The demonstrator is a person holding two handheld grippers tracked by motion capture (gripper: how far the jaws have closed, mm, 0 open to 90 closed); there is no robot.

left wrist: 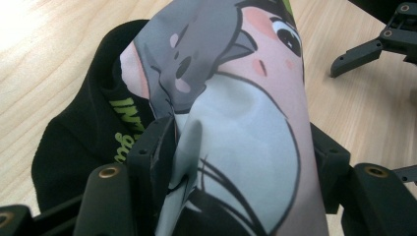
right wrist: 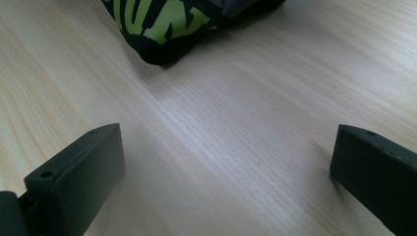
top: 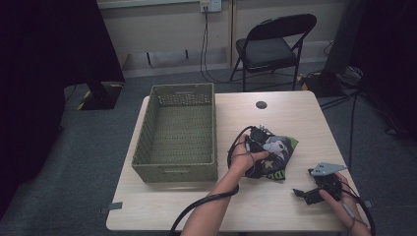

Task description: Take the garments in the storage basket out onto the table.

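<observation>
- High view: folded printed cloth (top: 276,155), black with lime lettering and a cartoon face, lies on the wooden table (top: 275,206), right of centre, just right of the green woven basket (top: 177,132) and apart from it.
- Left gripper (top: 260,142) sits on the cloth's left part, hand (top: 246,160) behind it, cable looping back along the forearm.
- Left gripper view: a raised fold of the cloth (left wrist: 236,142) stands between the two black jaws. The jaws flank it closely on both sides; whether the pads press the fabric or have let go cannot be told here.
- Right gripper (top: 307,192) rests low over the table near the front right corner, well apart from the cloth, grey plate on top.
- Right gripper view: jaws spread wide, bare table (right wrist: 236,147) between them, nothing grasped. Cloth corner (right wrist: 162,24) with lime lettering lies ahead, not touching.
- Background, high view: black folding chair (top: 273,46) beyond the table; small dark round disc (top: 261,104) near the table's far edge.
</observation>
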